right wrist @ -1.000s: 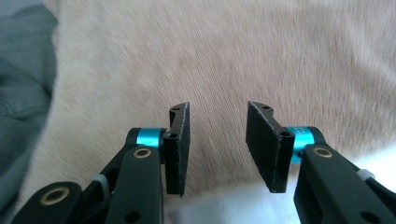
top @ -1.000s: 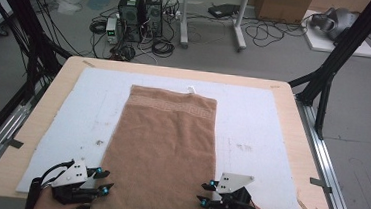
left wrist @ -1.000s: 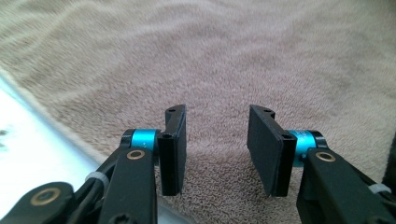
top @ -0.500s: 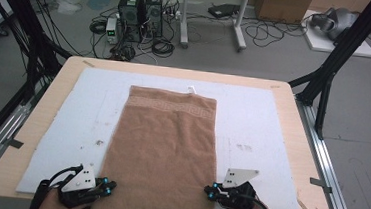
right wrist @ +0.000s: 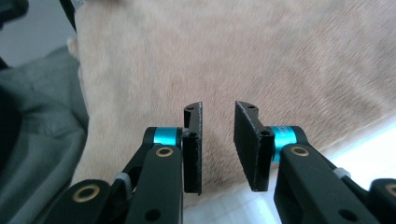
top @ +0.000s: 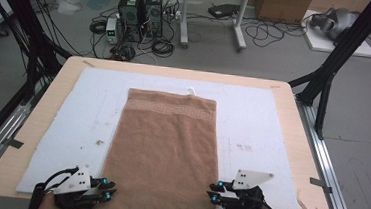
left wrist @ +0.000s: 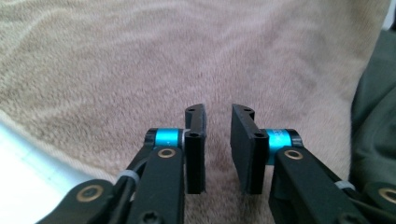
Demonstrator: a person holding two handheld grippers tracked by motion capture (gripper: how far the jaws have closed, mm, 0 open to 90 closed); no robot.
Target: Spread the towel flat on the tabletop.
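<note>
Flanking one brown towel (top: 164, 153), two grippers part their jaws.

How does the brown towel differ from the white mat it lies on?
The brown towel is fuzzy and tan with a woven band near its far end; the white mat is smooth, pale and marked with a few small stains. The towel is narrower, so the mat shows on both sides. The towel's near end reaches the table's near edge between the two grippers. Both lie flat.

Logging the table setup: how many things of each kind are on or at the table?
Brown terry-cloth towel: 1
White rectangular foam mat: 1
Black hand-held gripper: 2, left and right
Total: 4
</note>
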